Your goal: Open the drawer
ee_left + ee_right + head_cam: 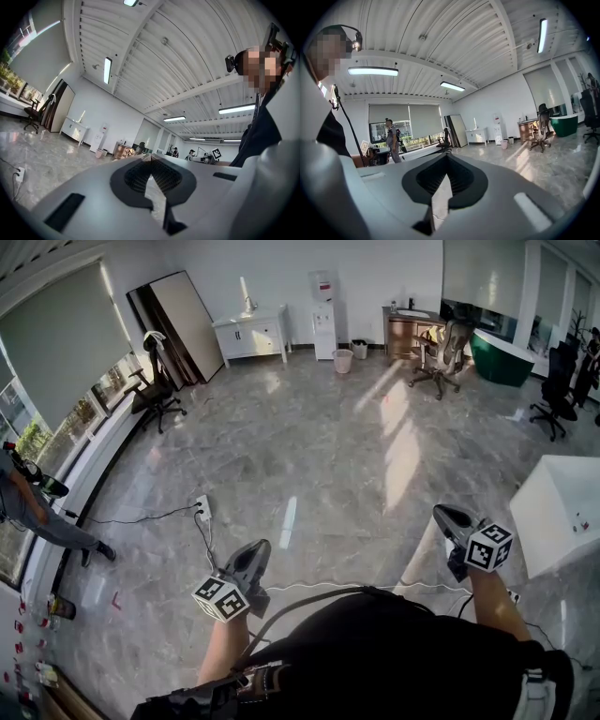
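While my left claw (pixel 149 157) is clenched tip to tip on nothing, my right claw (pixel 446 155) is the same: pads met, nothing between them. Both point out level over bare floor (pixel 319 446), well apart from any furniture.

No drawer front shows plainly. The nearest candidate is the white unit (pixel 562 512) at my right, near the right claw but not touching it. I see only its top and one plain side, so I cannot tell whether it has a drawer. A white cabinet (pixel 251 334) against the far wall seems to have fronts with pulls, too small to be sure of.

Whichever it is, I judge the drawer stiff and boxy, sliding along one line only. I would open a claw first, take the pull or the top lip at mid-width, and draw straight out, since an off-centre tug could rack it in its runners. A painted front may be slick, and a light cabinet could skate on this glossy floor, so the other claw may need to brace the top.

Room is generous, with the floor ahead open. Things to mind are the power strip (pixel 203 509) and its cable by my left, the unit's corner by my right, and a chair (pixel 155 395) further off.
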Motion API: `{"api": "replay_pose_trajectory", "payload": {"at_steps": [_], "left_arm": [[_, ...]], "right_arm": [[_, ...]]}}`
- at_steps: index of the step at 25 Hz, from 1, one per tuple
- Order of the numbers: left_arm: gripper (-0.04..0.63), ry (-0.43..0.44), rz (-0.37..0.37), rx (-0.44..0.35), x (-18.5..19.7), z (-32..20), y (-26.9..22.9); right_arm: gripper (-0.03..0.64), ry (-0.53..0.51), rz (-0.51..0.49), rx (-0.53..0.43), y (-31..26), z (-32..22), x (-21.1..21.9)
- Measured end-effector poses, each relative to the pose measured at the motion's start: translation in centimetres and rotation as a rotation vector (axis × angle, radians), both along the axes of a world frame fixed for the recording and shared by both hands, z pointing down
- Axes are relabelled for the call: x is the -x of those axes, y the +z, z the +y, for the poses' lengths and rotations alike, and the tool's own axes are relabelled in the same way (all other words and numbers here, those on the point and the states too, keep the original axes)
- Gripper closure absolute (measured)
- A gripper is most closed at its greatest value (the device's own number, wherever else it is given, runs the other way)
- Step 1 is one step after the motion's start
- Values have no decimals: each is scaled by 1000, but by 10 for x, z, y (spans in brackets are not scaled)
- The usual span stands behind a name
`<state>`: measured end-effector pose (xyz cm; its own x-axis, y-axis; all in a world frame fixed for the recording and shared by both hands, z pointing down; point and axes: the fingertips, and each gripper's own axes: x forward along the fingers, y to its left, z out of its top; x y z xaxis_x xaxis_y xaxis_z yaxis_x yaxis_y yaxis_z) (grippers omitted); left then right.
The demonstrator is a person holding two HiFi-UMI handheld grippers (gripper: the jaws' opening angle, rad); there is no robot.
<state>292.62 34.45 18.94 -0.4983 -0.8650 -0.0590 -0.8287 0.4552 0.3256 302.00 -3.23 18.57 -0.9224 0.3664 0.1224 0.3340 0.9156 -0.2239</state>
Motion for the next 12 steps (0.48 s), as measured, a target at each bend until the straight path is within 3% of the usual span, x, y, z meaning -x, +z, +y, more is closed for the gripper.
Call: {"api": "replay_pose_trajectory", "payload": {"at_steps": [12], "left_arm": [[595,9,16,-32,19,31,12]], "right_arm": [[615,0,27,-27,-2,29,23]]}}
